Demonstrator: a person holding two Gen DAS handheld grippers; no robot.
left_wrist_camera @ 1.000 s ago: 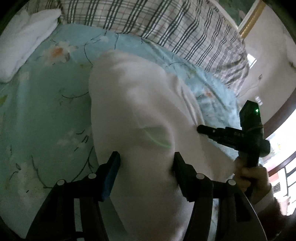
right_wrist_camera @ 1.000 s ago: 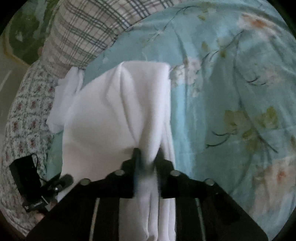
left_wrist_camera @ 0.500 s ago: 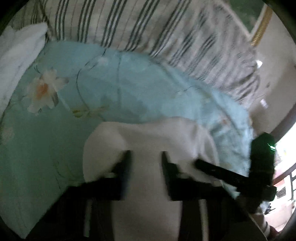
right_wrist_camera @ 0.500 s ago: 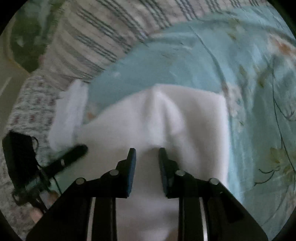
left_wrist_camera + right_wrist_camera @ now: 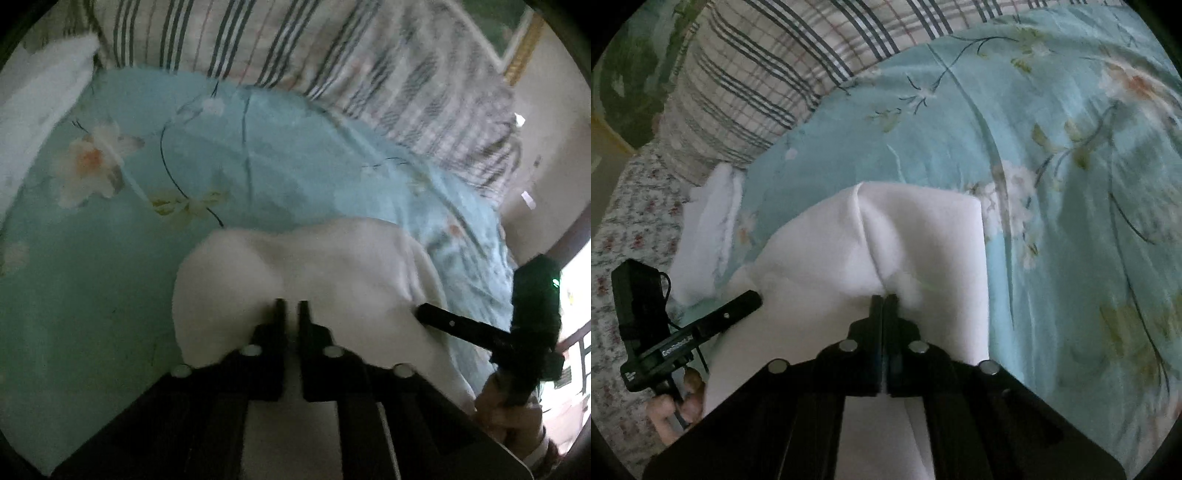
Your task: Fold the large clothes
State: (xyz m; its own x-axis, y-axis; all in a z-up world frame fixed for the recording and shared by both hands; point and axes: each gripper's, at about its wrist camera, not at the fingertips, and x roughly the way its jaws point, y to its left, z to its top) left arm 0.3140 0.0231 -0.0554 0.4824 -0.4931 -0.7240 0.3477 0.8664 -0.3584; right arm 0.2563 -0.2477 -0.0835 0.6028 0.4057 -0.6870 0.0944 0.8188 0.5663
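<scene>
A white garment (image 5: 332,266) lies in a folded bundle on the light blue floral bedsheet (image 5: 258,166). My left gripper (image 5: 291,308) is shut on the garment's near edge, cloth pinched between the jaws. My right gripper (image 5: 884,301) is shut on the same garment (image 5: 905,236), near a crease that runs up its middle. In the left wrist view the right gripper (image 5: 480,332) comes in from the right at the garment's side. In the right wrist view the left gripper (image 5: 701,325) comes in from the left.
A plaid blanket (image 5: 332,48) lies across the far side of the bed, also in the right wrist view (image 5: 757,74). A second white cloth (image 5: 705,236) lies left of the garment. A white pillow or cloth (image 5: 33,110) sits at far left.
Both grippers have closed on the garment: the left was wide open a second ago, the right reopened briefly and shut again. The garment now lies lower and shorter, folded toward me.
</scene>
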